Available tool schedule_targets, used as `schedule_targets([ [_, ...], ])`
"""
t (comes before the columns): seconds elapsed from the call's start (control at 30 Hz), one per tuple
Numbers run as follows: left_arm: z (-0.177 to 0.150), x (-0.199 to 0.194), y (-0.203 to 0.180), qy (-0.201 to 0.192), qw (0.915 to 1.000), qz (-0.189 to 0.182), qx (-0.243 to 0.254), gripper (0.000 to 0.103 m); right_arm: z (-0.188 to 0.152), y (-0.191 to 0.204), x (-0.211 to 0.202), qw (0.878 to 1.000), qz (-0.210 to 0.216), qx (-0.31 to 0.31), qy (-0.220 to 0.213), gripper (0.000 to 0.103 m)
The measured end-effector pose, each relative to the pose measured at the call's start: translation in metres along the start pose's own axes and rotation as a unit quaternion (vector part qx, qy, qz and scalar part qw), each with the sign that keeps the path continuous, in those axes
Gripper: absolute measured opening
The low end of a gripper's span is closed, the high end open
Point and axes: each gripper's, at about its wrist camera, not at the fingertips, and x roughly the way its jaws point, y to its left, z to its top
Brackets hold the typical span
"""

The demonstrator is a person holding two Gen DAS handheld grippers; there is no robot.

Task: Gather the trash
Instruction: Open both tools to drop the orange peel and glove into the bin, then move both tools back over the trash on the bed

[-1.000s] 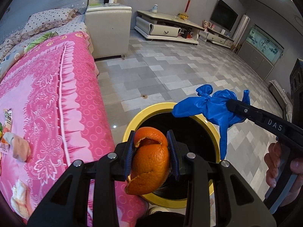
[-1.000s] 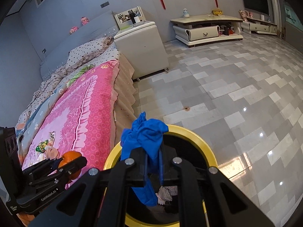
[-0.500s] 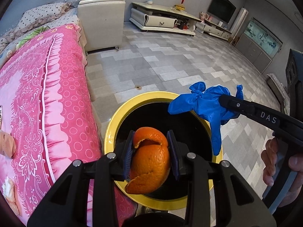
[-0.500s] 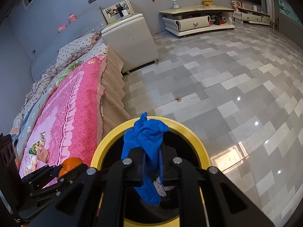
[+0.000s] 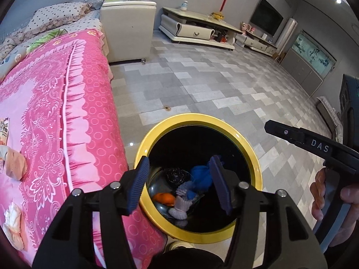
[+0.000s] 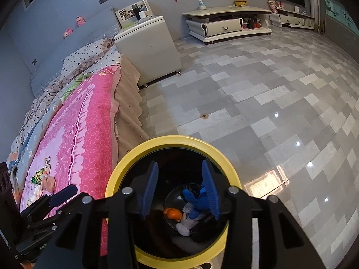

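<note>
Both claws have just been opening and now stand released, empty: one orange peel [image 5: 165,198] and one blue glove [image 5: 200,177] have dropped into the yellow-rimmed trash bin [image 5: 157,132] below left claw [image 5: 179,185] and right claw [image 6: 180,190].

Left gripper [image 5: 179,183] over yellow-rimmed trash bin [image 5: 251,148], jaws just opened, nothing between them. Inside the bin: orange peel [image 5: 165,198], blue glove [image 5: 202,177], pale crumpled bits, dark wad. Right gripper [image 5: 269,129] at right above the rim, a hand [image 5: 332,204] on its handle. Pink bedspread [image 5: 56,116] at left.
</note>
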Motion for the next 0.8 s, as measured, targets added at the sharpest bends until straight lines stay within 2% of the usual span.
schedule_targets([
  [0.13,-0.005,-0.019,0.014,-0.017,0.9998,0.013,-0.004,0.067,-0.002,0.002,-0.006,1.0,0.009,0.005,-0.002,0.064],
  [0.2,-0.008,-0.03,0.022,-0.026,0.9993,0.027,-0.003,0.074,-0.003,0.007,-0.009,1.0,0.014,0.004,-0.006,0.066],
  [0.23,-0.009,-0.037,0.027,-0.031,0.999,0.032,-0.005,0.075,-0.004,0.011,-0.011,1.0,0.016,-0.002,-0.009,0.068],
  [0.27,-0.011,-0.044,0.033,-0.035,0.9987,0.035,-0.01,0.075,-0.004,0.016,-0.012,1.0,0.019,-0.008,-0.012,0.076],
  [0.43,-0.017,-0.077,0.064,-0.056,0.9966,0.052,-0.03,0.079,-0.006,0.044,-0.019,0.998,0.046,-0.033,-0.03,0.09],
  [0.6,-0.028,-0.117,0.097,-0.079,0.9926,0.077,-0.051,0.082,-0.007,0.077,-0.023,0.995,0.073,-0.057,-0.034,0.092],
  [0.7,-0.036,-0.138,0.116,-0.091,0.9897,0.094,-0.058,0.082,-0.006,0.098,-0.022,0.992,0.105,-0.06,-0.025,0.095],
  [0.8,-0.045,-0.161,0.135,-0.101,0.9867,0.109,-0.066,0.082,-0.005,0.122,-0.024,0.991,0.111,-0.074,-0.031,0.095],
])
